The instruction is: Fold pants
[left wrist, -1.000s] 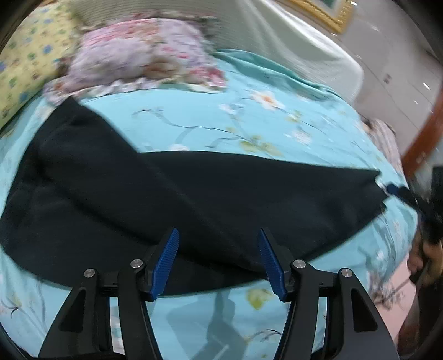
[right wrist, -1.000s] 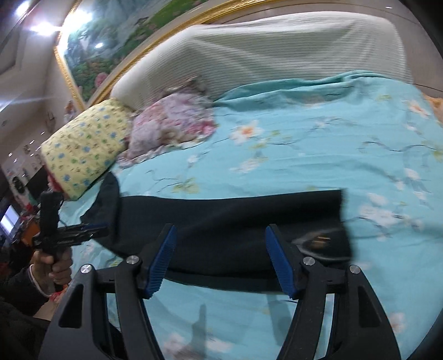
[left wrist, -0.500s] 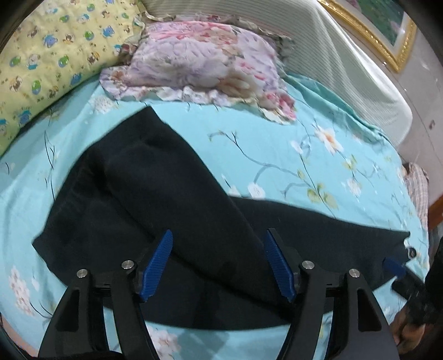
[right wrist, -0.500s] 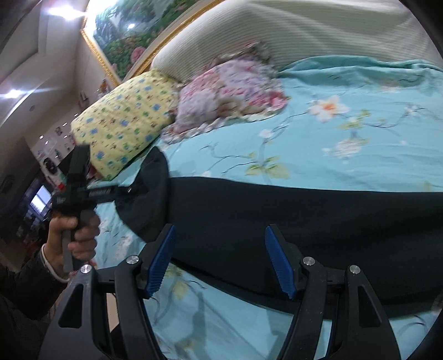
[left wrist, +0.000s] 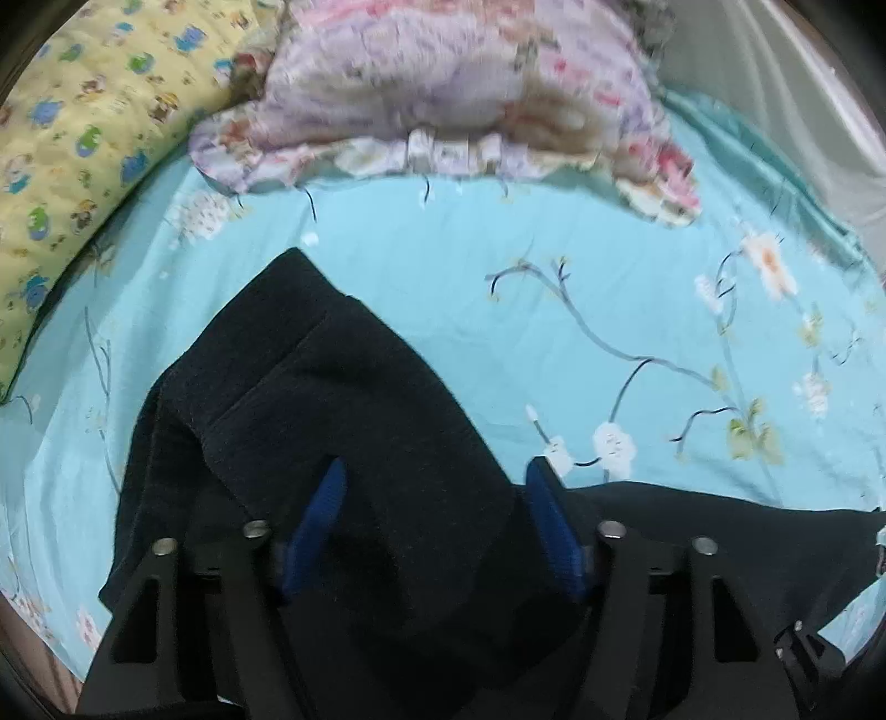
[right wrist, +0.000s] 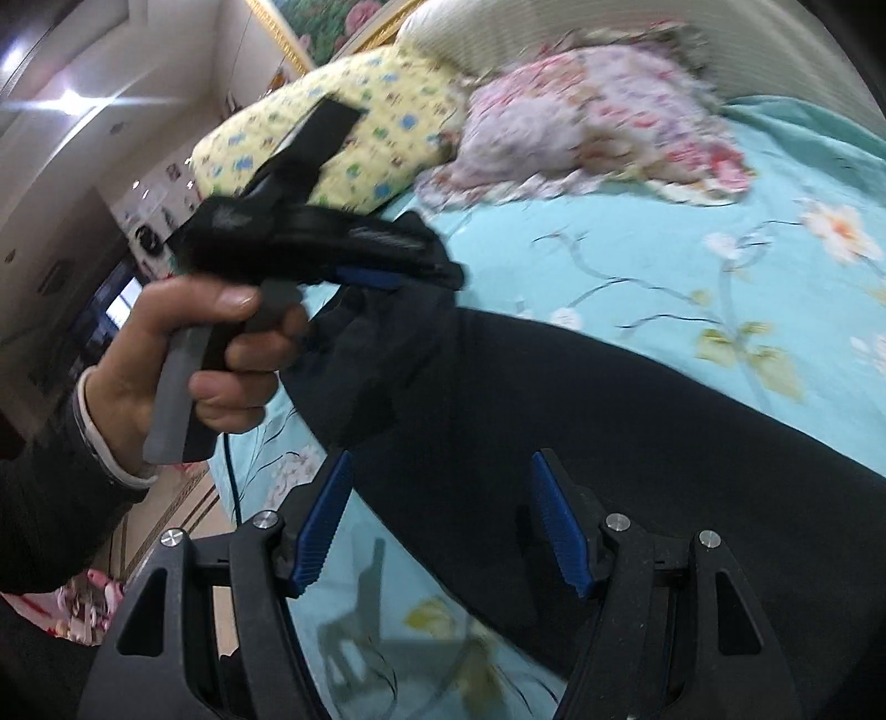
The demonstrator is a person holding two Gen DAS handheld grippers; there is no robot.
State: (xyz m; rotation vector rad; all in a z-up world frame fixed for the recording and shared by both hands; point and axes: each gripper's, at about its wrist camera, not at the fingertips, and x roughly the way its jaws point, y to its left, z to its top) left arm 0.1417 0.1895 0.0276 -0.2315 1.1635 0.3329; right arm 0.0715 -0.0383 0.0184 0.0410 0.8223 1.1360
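Note:
Black pants [left wrist: 354,432] lie across a turquoise floral bedsheet [left wrist: 498,277], the waist end bunched at the left. My left gripper [left wrist: 437,498] is low over the waist end; its blue pads stand apart with a fold of fabric between them. In the right wrist view the left gripper [right wrist: 421,266] sits at the raised waist edge, held by a hand [right wrist: 183,360]. My right gripper [right wrist: 440,498] is open above the long black leg [right wrist: 637,443], holding nothing.
A yellow patterned pillow [left wrist: 72,138] and a pink floral pillow [left wrist: 454,83] lie at the head of the bed. A pale headboard [right wrist: 609,22] and a framed painting [right wrist: 321,22] stand behind. The bed's edge and floor [right wrist: 166,531] are at the left.
My left gripper moved in low onto the waist end, so the fabric now fills the space between its fingers. My right gripper swept left along the leg toward the waist and the left gripper.

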